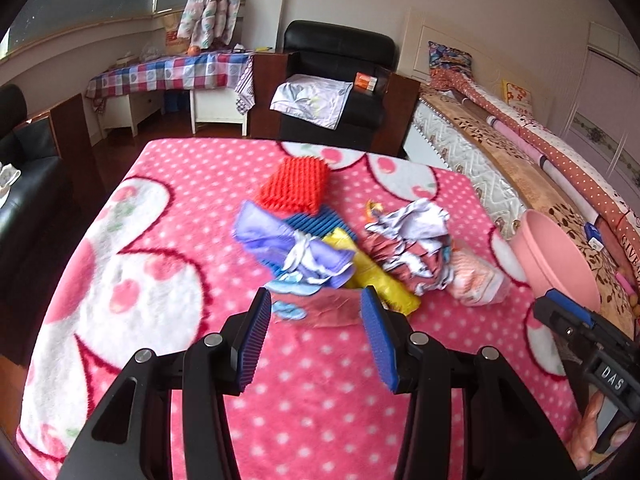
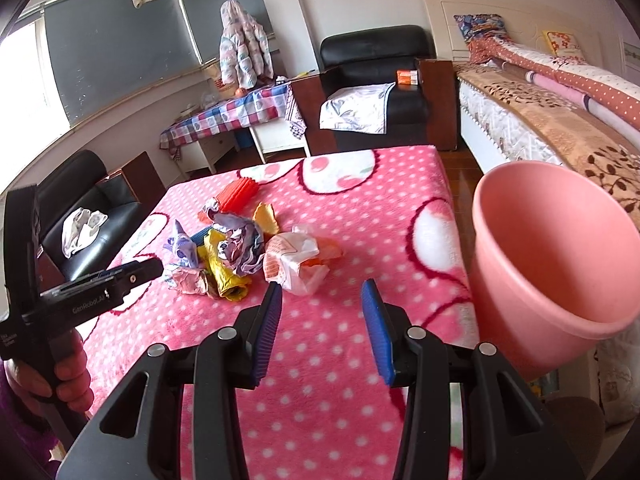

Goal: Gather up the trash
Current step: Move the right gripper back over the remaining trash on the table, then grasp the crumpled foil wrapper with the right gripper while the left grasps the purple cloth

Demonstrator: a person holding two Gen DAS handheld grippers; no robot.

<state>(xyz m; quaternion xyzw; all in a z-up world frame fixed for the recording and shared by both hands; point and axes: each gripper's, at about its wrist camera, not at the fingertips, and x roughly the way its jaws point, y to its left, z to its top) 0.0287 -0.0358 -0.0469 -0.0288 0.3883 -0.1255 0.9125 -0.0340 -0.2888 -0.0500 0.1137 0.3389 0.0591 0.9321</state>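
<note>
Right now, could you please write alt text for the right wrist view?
The open right gripper points at crumpled trash piled on a pink polka-dot blanket, nothing between its fingers. A pink bucket stands at the right; the left gripper reaches in from the left.

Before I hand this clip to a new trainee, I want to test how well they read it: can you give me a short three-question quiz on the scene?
1. True or false: the left hand-held gripper is clamped on the yellow wrapper.
2. Which side of the trash pile is the pink bin on in the right wrist view: A left, B right, C behind?
3. Fill in: the trash lies on a pink ____ blanket.

Key: 1 false, both grippers are open and empty; 2 B; 3 polka-dot.
</note>
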